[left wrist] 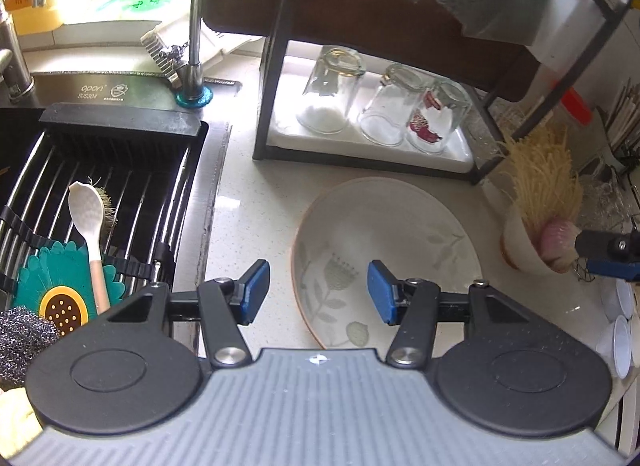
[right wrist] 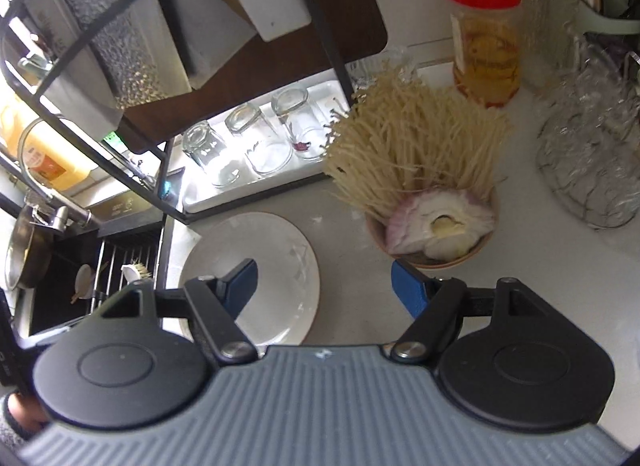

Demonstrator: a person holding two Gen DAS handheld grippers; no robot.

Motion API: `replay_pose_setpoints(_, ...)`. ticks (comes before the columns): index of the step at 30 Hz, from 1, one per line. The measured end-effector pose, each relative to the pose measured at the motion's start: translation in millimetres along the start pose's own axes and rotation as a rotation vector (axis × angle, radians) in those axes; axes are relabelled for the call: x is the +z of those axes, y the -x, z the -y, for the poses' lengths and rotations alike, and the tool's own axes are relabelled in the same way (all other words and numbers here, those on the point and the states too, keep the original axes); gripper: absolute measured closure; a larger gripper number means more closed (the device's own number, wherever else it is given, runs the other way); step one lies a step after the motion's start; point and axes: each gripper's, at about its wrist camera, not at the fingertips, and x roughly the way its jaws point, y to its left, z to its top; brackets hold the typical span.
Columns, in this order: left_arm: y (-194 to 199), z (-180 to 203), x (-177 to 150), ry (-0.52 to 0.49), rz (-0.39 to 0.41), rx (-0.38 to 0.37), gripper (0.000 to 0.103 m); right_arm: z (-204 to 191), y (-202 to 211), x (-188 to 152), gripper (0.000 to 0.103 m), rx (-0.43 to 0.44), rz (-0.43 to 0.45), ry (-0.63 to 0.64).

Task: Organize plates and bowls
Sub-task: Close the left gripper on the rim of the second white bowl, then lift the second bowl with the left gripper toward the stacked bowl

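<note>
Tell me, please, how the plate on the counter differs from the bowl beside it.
The plate is wide, shallow and empty; the bowl is smaller, deeper and filled with an onion half and pale noodle-like strands. The plate shows a faint leaf-and-flower print inside; the bowl's inside is hidden by its contents. Both rest upright on the white counter, apart, and neither is gripped.

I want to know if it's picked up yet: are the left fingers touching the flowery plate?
Apart. The left wrist view shows the left gripper open, hanging over the plate.
</note>
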Motion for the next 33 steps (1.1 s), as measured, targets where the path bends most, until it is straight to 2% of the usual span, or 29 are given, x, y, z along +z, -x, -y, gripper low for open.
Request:
replay_pose_setpoints(1,-3.9,-2.7,1.2,0.001,-0.004,-0.002,0.043,-1.3,-4.3,-0.8,0.028,0.008,-0.002,-0.002)
replay_pose_setpoints(4,-13.5,-7.9,3.5,0.005,-0.019,-0.001,0.043,-4.3,-18.5,-3.2,0.038,0.022,-0.018,-0.022)
replay_pose_setpoints(6,-20.9,-12.6,4.4,0.013,-0.031,-0.004,0.044,-7.0,-29.5,-6.6,0.048,0.031,-0.042,-0.025)
replay_pose_setpoints(12,-39.0,-24.0,6.3,0.038,-0.065,-0.011,0.047,-12.8,-63.2,-18.0,0.06,0.035,-0.102,-0.012)
replay_pose_setpoints(19,-58.9,-28.9,10.9,0.034,-0.098,-0.027,0.054,-18.1,-87.5,-18.3,0.069,0.012,-0.109,-0.021)
replay_pose_setpoints(23,-68.8,-30.1,11.3,0.025,-0.114,-0.065,0.072,-20.8,-95.0,-19.6,0.072,0.0,-0.111,-0.014)
replay_pose_setpoints(28,-72.4,-22.4,13.0,-0.035,-0.095,-0.071,0.079,-15.7,-95.8,-23.3,0.076,0.011,-0.087,-0.041)
replay_pose_setpoints(33,-77.5,-26.6,17.1,-0.001,-0.106,-0.106,0.082,-9.6,-97.1,-29.5,0.081,0.024,-0.061,-0.084)
